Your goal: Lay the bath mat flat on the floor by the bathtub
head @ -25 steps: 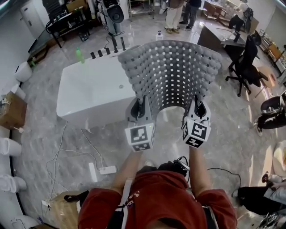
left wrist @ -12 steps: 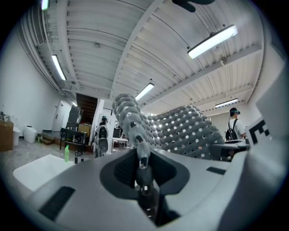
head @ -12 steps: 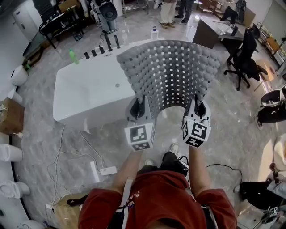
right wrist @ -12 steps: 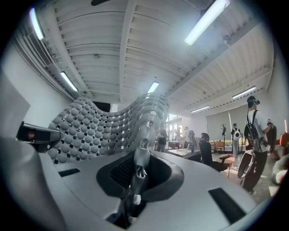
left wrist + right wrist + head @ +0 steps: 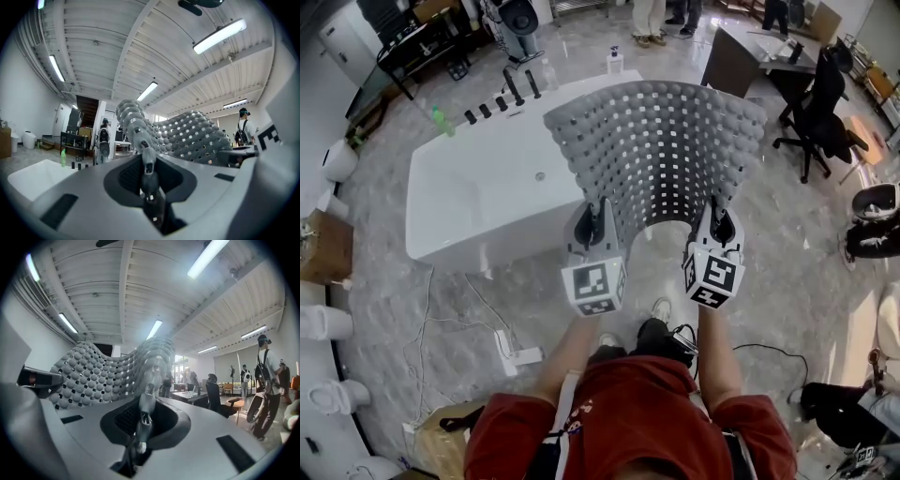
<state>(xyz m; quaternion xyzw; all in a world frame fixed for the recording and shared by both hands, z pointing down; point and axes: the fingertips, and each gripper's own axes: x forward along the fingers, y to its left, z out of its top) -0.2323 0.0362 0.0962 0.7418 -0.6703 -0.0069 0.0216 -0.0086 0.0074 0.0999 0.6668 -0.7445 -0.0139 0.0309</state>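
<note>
So: left gripper (image 5: 598, 210), right gripper (image 5: 719, 216), my jaws each clamped on near edge of mat (image 5: 656, 150), held apart so mat spreads ahead; bathtub (image 5: 478, 192) beyond left jaws.

Legible text, labels, brands, numbers: none for you to read in any view.
Left gripper (image 5: 598, 214), cube faces: square black-and-white marker patterns, no letters or numerals.
Right gripper (image 5: 719, 221), cube faces: the same.
</note>
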